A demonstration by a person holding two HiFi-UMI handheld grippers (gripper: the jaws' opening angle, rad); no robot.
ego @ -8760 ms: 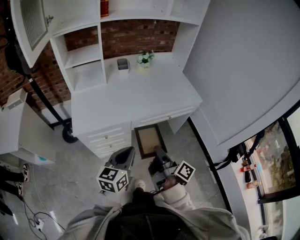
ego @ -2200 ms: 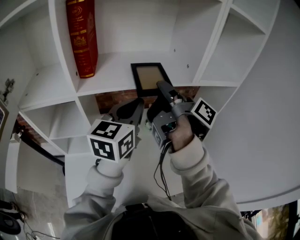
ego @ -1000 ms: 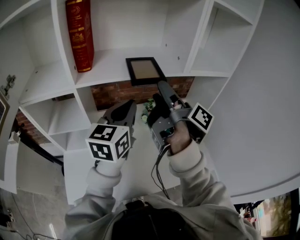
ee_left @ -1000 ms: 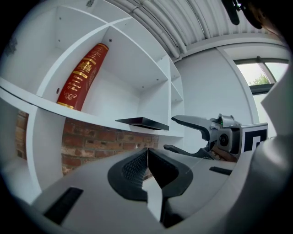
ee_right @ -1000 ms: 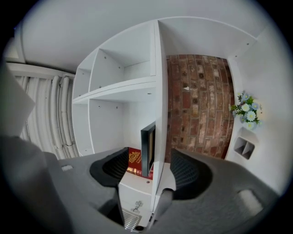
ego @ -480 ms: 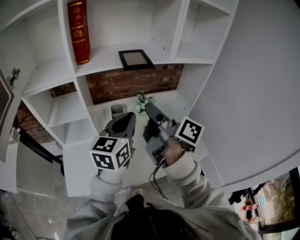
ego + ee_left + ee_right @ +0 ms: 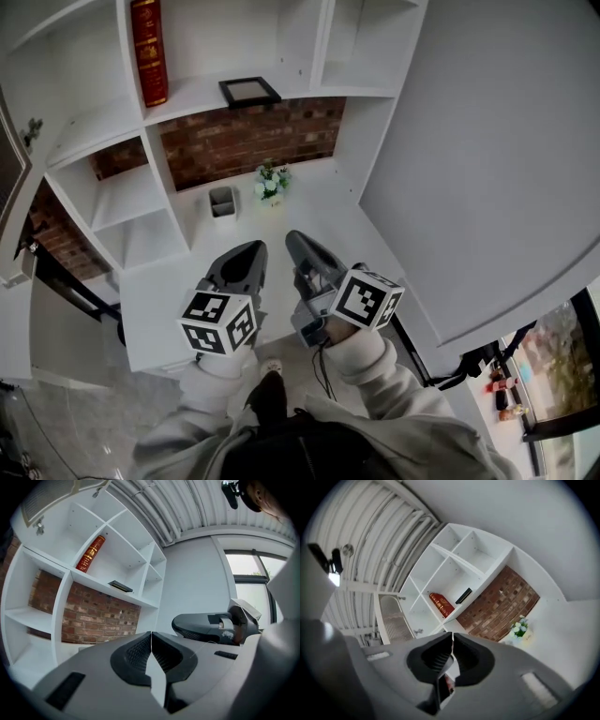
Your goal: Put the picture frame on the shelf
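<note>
Left gripper (image 7: 248, 251): hanging clenched, jaws meeting tip to tip, carrying nothing.
Right gripper (image 7: 298, 242): having just been closing, now pinched together on empty air; sitting just beside the left one.
Desk (image 7: 164, 300): lying below both tools, bearing a small grey cup (image 7: 222, 201) and a flower pot (image 7: 270, 181) near the brick wall (image 7: 234, 141).
Picture frame (image 7: 248, 91): lying flat on the shelf (image 7: 187, 101) above the brick, to the right of the red book (image 7: 148, 49), well apart from both grippers; task looking complete.
Risk near the tools: probably small, though possibly clipping the cup or the flowers if swinging forward over the desk, both standing ahead of the jaws.
Risk at the frame: seeming to rest close to the shelf's front lip, so likely sliding off under a bump or a shake of the unit; also lying flat rather than standing, so perhaps needing a second visit.
Change from a second ago: sitting lower and farther from the shelf, both grippers now over the desk rather than up by the brick; right marker cube showing a different face after a roll of the wrist; frame staying where it lay.
Change from the earliest view: no longer lying on the floor under the desk, now resting up on the shelf.
</note>
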